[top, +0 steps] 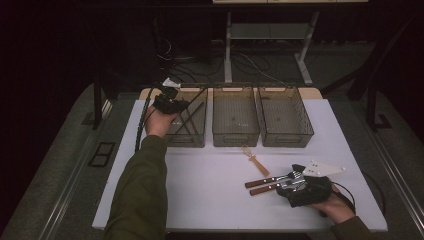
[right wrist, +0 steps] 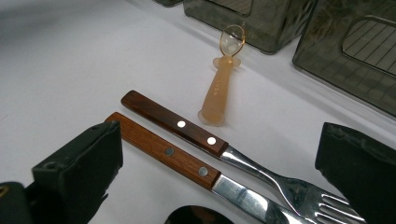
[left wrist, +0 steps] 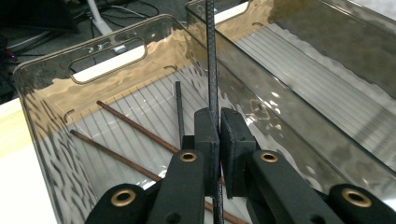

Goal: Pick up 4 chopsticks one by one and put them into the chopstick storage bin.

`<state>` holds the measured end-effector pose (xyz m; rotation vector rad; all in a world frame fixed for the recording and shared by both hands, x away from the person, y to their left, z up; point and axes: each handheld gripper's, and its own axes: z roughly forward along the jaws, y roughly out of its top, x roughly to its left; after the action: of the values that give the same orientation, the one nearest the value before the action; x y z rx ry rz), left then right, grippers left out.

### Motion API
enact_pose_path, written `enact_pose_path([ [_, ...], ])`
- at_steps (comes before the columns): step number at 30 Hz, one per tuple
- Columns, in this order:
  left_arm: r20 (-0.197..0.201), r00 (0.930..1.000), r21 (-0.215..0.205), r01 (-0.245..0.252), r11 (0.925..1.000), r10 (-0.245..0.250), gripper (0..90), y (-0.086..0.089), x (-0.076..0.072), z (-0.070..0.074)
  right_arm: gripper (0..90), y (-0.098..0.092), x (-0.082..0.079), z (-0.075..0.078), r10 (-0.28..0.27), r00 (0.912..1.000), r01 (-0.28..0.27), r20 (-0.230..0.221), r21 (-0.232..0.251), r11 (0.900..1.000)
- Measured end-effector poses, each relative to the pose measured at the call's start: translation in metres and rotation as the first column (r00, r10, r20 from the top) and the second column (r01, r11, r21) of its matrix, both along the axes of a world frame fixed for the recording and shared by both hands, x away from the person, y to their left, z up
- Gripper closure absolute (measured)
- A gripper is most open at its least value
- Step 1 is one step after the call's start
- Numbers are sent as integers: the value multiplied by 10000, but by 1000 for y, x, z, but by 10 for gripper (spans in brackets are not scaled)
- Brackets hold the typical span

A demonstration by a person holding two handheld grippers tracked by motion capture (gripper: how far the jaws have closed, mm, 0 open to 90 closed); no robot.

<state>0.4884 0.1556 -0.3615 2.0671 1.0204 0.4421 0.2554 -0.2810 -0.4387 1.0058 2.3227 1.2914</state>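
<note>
One dark chopstick (left wrist: 212,70) is pinched between the left gripper (left wrist: 219,135)'s fingers above the leftmost bin (left wrist: 56,88); it should be lowered flat before release. The right gripper (right wrist: 219,186)'s fingers are spread beside the fork (right wrist: 261,172).

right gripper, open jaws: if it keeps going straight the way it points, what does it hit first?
Most likely the two wooden-handled pieces lying between the jaws of the right gripper: the fork and the knife beside it. Beyond them lies the translucent orange spoon, then the smoky bins. Depth is uncertain.
</note>
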Motion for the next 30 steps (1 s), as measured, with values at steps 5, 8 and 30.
enact_pose_path([
  [5, 64, 9989, -87, -457, 9989, 458, 856, 5, 6, -8, 10, 0, 0, 0, 34, 10000, -34, 19, -25, 10000],
  [8, -41, 9982, 26, -603, 9982, 603, 856, 5, 9, -12, 10, 0, 0, 0, 48, 10000, -48, 15, -12, 10000],
  [30, -332, 9947, 606, -952, 9936, 973, 690, 4, 12, -18, 10, 0, -1, 0, 36, 10000, -36, 23, -41, 10000],
])
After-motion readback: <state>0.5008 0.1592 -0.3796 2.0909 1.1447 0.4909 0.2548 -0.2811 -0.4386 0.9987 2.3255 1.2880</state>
